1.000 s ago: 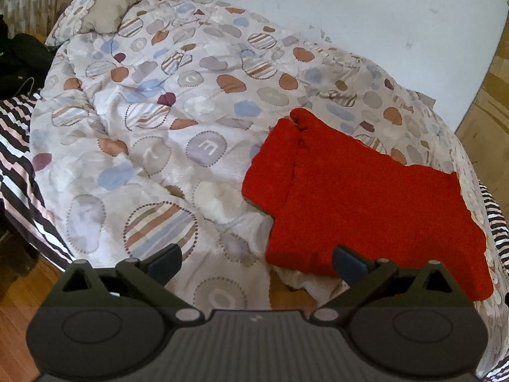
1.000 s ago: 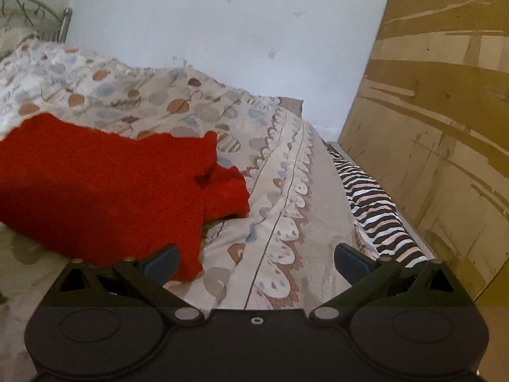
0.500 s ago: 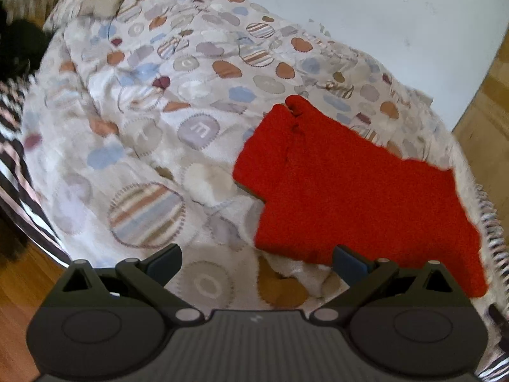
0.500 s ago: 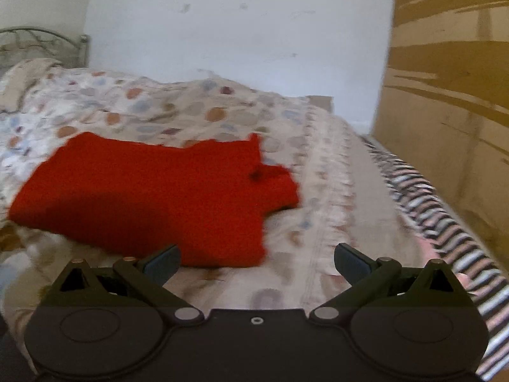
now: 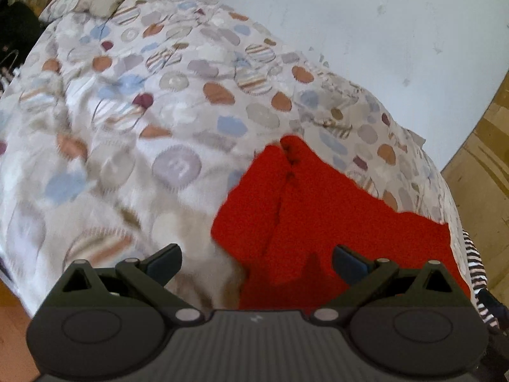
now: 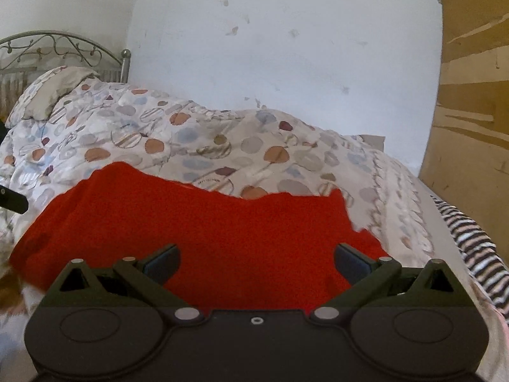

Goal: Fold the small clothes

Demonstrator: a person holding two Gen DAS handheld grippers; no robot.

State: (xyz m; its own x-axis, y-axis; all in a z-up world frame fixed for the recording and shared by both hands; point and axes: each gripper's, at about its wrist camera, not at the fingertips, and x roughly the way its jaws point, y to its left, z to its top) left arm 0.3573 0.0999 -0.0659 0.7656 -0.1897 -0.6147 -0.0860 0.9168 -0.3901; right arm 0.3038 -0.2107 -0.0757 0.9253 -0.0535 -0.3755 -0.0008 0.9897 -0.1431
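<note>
A small red knitted sweater [image 5: 324,222] lies spread flat on a bed's patterned duvet [image 5: 152,146]. My left gripper [image 5: 256,262] is open and empty, hovering above the sweater's near left edge, its short sleeve reaching up to the left. In the right wrist view the sweater [image 6: 203,226] fills the middle. My right gripper [image 6: 256,261] is open and empty, low over its near edge, with both fingers framing red cloth. A dark part of the left gripper [image 6: 12,202] shows at the far left.
A pillow [image 6: 51,92] and a metal headboard [image 6: 60,51] stand at the bed's head. A white wall [image 6: 270,47] runs behind the bed. A wooden panel [image 6: 470,111] stands on the right. A striped sheet [image 6: 470,242] hangs at the bed's edge.
Both grippers have moved in toward the sweater. The right one swung left, so the sweater now lies between its fingers. Both stay open.
</note>
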